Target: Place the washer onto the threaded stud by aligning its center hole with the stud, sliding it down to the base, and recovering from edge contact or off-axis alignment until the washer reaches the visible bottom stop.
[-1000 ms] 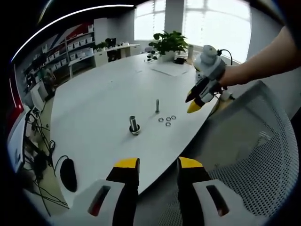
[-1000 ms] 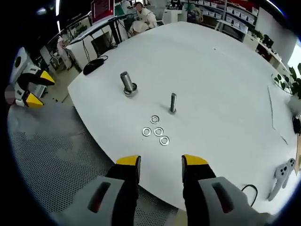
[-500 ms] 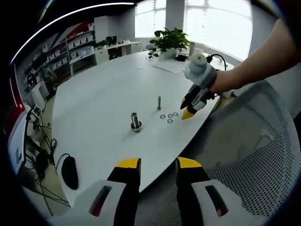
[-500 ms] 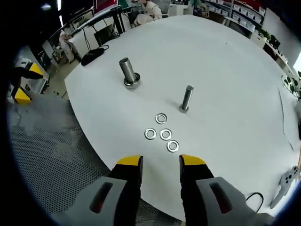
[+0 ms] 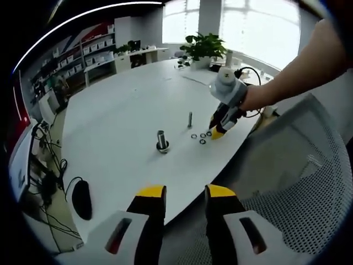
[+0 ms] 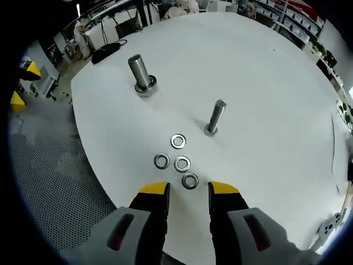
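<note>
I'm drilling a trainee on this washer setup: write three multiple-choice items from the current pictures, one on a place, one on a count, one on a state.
1. Where do the loose washers lie?
A. Threaded on the slim stud
B. On the table just ahead of the right hand-held gripper
C. On the mesh chair

2. How many loose washers are there?
A. Two
B. Four
C. Six

3. The right hand-held gripper is:
A. Open, holding nothing
B. Shut on a washer
C. Shut on the stud

Answers: 1 B, the washers lie flat on the table, short of the slim stud. 2 B, four rings show. 3 A, the right hand-held gripper shows an empty gap.
</note>
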Demonstrator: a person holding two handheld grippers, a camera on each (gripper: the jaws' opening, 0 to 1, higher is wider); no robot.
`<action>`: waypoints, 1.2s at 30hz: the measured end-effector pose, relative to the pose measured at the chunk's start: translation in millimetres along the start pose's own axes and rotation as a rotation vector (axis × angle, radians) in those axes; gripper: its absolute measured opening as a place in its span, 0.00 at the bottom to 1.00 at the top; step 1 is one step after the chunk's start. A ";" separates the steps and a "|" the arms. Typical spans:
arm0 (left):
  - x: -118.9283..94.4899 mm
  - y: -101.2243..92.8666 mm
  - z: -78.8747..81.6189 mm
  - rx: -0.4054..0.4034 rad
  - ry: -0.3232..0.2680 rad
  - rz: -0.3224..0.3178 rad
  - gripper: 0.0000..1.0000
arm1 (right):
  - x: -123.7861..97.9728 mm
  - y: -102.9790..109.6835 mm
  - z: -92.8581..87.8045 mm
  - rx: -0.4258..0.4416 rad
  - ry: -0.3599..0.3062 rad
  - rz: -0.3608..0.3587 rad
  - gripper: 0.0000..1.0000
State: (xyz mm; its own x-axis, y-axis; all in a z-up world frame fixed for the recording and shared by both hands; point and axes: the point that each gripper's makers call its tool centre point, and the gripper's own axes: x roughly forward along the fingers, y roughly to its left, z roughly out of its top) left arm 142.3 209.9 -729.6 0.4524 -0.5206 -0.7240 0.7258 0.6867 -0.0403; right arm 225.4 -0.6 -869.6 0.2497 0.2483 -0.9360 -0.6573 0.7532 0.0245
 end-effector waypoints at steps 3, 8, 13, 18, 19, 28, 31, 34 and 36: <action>0.7 -0.2 -0.8 -0.001 0.010 0.002 0.25 | 1.0 -1.7 6.2 -0.032 0.010 -0.010 0.28; -0.1 3.3 0.8 -0.014 0.000 0.007 0.25 | -0.2 -0.6 4.3 -0.122 0.046 0.006 0.27; 0.8 2.4 -0.5 -0.006 0.008 0.005 0.25 | -2.0 4.0 0.6 -0.301 0.096 0.061 0.28; 1.0 3.6 0.1 -0.011 0.009 0.007 0.25 | -0.6 4.7 0.1 -0.320 0.137 0.066 0.26; 1.0 3.9 -0.1 -0.012 0.010 0.008 0.25 | 0.1 4.5 0.6 -0.327 0.149 0.065 0.25; 1.3 4.4 -2.3 -0.015 0.018 0.010 0.25 | -0.6 7.7 -3.6 -0.526 0.248 0.091 0.24; 1.7 2.4 -3.1 -0.012 0.023 0.000 0.25 | -2.5 10.2 -8.4 -0.580 0.226 0.105 0.23; 0.9 4.1 -1.3 -0.011 0.013 0.009 0.25 | -2.6 9.5 -6.8 -0.544 0.196 0.111 0.23; 0.6 4.6 -1.0 -0.016 0.011 0.010 0.25 | -3.0 11.4 -7.9 -0.541 0.188 0.106 0.22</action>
State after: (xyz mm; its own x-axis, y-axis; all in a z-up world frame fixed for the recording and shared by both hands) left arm 145.3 213.2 -730.9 0.4540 -0.5079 -0.7320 0.7127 0.7001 -0.0437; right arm 211.6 2.4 -869.3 0.0644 0.1556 -0.9857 -0.9540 0.2995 -0.0151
